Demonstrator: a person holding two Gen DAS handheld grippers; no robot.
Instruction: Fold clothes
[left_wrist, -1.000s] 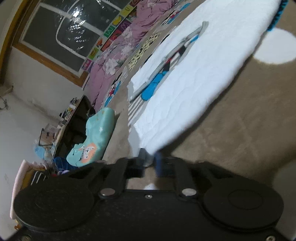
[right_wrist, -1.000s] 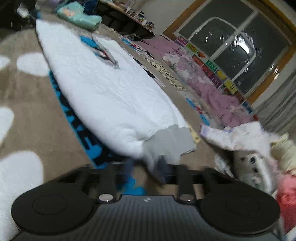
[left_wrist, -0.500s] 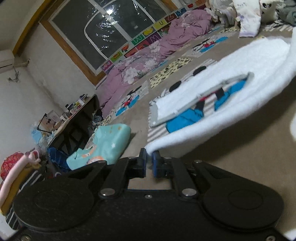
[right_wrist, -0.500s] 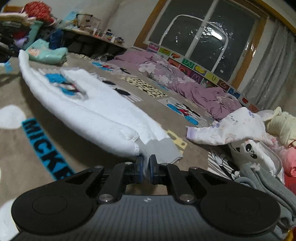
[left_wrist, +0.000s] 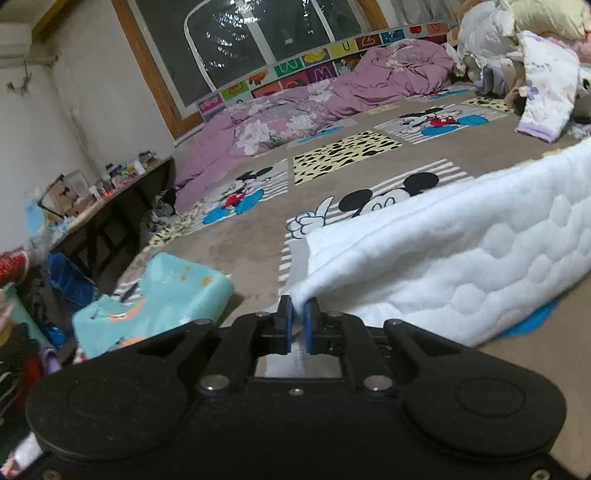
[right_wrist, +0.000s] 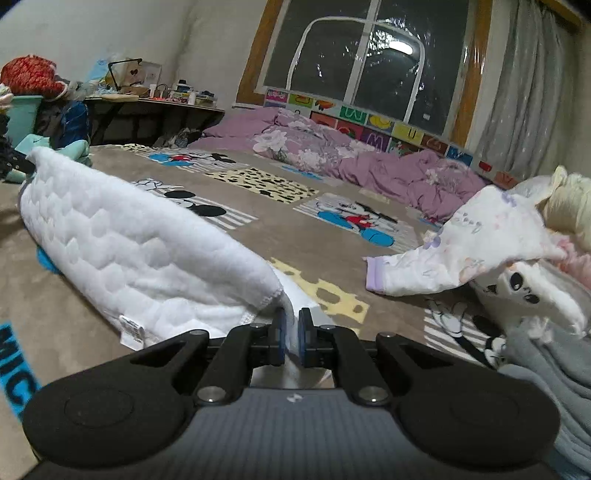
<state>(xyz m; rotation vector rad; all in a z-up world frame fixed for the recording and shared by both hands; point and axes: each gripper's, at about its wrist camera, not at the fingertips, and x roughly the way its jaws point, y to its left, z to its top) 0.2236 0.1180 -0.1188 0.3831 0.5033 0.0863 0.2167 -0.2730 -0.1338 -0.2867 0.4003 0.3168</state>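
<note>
White quilted garment (left_wrist: 461, 258), lifted off the brown cartoon-print carpet (left_wrist: 251, 243) and hanging in a sagging band between two tongs. Left tongs (left_wrist: 299, 314): blue pads pressed together on one corner of the garment. Right tongs (right_wrist: 290, 325): pads pinching the opposite end beside its grey cuff (right_wrist: 303, 306). Background: purple bedding (right_wrist: 332, 155) under the window (right_wrist: 369, 59), a folded teal garment (left_wrist: 159, 295) on the carpet, and a heap of unfolded clothes (right_wrist: 498, 243) at right.
</note>
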